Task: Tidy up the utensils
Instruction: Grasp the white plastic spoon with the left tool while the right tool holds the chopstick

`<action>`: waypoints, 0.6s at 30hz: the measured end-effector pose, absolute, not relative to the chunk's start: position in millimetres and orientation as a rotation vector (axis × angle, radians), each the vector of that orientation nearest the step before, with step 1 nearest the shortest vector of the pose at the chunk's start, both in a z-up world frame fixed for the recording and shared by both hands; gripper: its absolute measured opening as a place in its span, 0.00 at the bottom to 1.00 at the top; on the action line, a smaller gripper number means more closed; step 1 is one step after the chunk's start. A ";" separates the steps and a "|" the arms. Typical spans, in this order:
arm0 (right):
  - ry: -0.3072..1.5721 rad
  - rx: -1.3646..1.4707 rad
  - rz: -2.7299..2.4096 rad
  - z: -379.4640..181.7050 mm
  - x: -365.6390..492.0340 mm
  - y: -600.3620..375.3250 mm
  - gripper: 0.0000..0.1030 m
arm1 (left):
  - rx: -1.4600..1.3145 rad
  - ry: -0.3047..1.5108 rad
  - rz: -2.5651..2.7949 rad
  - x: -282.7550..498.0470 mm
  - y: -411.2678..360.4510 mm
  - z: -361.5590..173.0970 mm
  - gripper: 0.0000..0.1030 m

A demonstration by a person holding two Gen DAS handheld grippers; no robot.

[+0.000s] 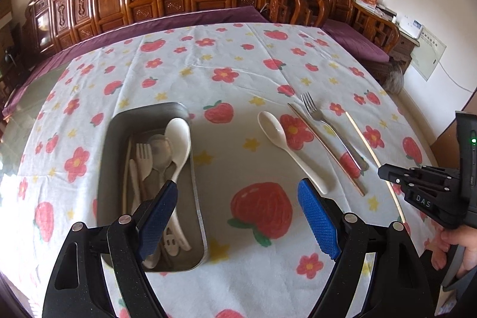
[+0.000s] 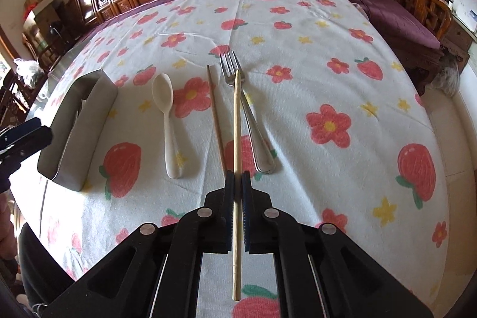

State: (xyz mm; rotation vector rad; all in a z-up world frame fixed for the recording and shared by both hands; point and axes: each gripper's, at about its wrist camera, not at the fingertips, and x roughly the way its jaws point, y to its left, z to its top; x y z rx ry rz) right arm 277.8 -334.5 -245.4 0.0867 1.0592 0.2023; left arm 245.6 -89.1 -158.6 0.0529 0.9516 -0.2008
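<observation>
The pale chopstick (image 2: 237, 139) is a thin, straight, light wooden stick — its long axis runs along the right gripper (image 2: 237, 179), tip pointing away over the fork (image 2: 247, 115) on the tablecloth (image 2: 328, 49). The fingers are clamped together on it partway along, its back end sticking out toward the camera. The left gripper (image 1: 238, 213) hovers with fingers wide apart and nothing between them — beside the metal tray (image 1: 119, 121) of utensils.
</observation>
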 end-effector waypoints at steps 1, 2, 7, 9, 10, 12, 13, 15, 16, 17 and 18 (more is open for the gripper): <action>1.055 0.086 0.207 -245.5 278.7 -337.0 0.06 | 0.054 0.957 -0.203 248.1 -93.1 -161.1 0.77; 1.049 0.082 0.214 -245.9 279.5 -339.6 0.06 | 0.056 0.965 -0.204 251.8 -98.8 -164.8 0.77; 1.040 0.020 0.250 -254.8 281.3 -342.9 0.06 | 0.079 0.995 -0.207 270.8 -124.4 -187.6 0.77; 1.044 0.012 0.261 -260.0 282.1 -344.7 0.06 | 0.105 1.013 -0.207 279.1 -134.9 -200.3 0.77; 1.045 0.011 0.264 -262.4 282.3 -346.1 0.06 | 0.111 1.020 -0.213 282.2 -138.5 -205.4 0.77; 1.047 0.015 0.269 -266.6 282.4 -349.1 0.06 | 0.123 1.036 -0.216 289.7 -147.2 -216.5 0.77; 1.047 0.017 0.271 -267.9 282.5 -349.6 0.06 | 0.126 1.043 -0.219 293.1 -150.5 -220.5 0.77; 1.043 0.019 0.276 -268.5 282.3 -351.5 0.06 | 0.126 1.051 -0.225 298.5 -155.5 -225.2 0.77; 1.041 0.020 0.277 -268.5 281.9 -351.8 0.06 | 0.120 1.056 -0.237 301.8 -158.6 -227.8 0.76; 1.036 0.022 0.279 -267.5 281.8 -352.7 0.06 | 0.108 1.069 -0.256 305.4 -161.5 -230.4 0.71; 1.033 0.021 0.282 -266.7 281.8 -353.1 0.06 | 0.097 1.080 -0.268 308.2 -162.9 -232.3 0.67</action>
